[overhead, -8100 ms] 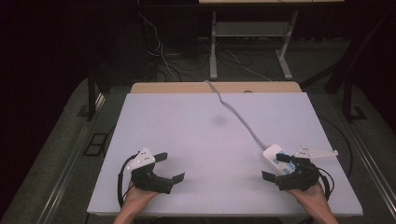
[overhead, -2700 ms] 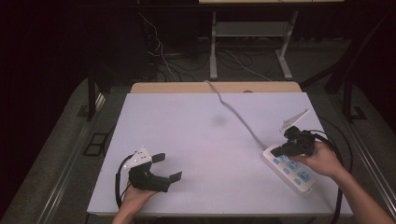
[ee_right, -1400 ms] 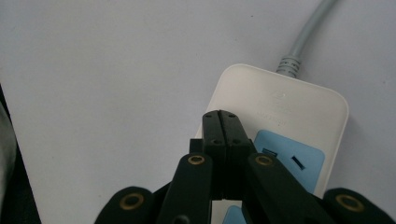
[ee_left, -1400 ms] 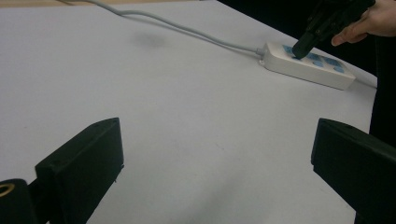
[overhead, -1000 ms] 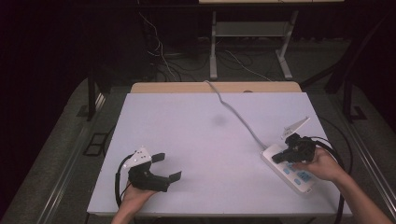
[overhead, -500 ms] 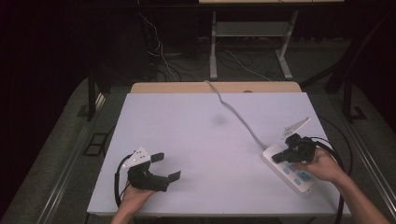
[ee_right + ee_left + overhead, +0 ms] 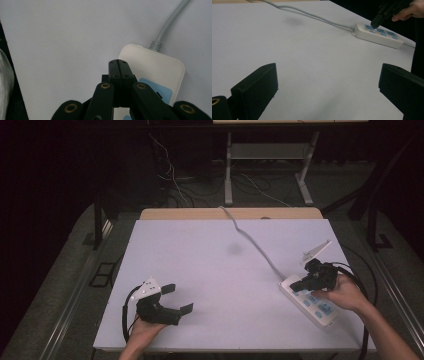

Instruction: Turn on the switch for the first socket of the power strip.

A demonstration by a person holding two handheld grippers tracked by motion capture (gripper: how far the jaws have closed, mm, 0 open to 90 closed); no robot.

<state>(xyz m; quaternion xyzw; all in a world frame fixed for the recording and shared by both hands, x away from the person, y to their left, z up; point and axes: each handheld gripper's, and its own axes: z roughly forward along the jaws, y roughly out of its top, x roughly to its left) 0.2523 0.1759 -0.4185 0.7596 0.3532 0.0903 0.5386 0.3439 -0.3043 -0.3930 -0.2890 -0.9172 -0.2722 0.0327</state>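
Observation:
A white power strip (image 7: 311,301) with blue sockets lies at the table's right side, its grey cable (image 7: 250,239) running to the far edge. My right gripper (image 7: 296,285) is shut with nothing between its jaws; its tip hangs just over the strip's cable end (image 7: 150,67). The left gripper view shows that tip (image 7: 374,24) above the strip (image 7: 377,35). Near the front left my left gripper (image 7: 179,299) rests on the table, open and empty, its two jaws wide apart in its own view.
The white table top (image 7: 210,270) has a wooden strip (image 7: 230,213) along its far edge. A faint dark smudge (image 7: 234,249) marks the middle. Behind the table stand a metal frame (image 7: 270,165) and loose floor cables.
Over the last second almost nothing moved. Earlier, my right gripper went from the front right corner up to the power strip, which shifted a little; the left hand stayed put.

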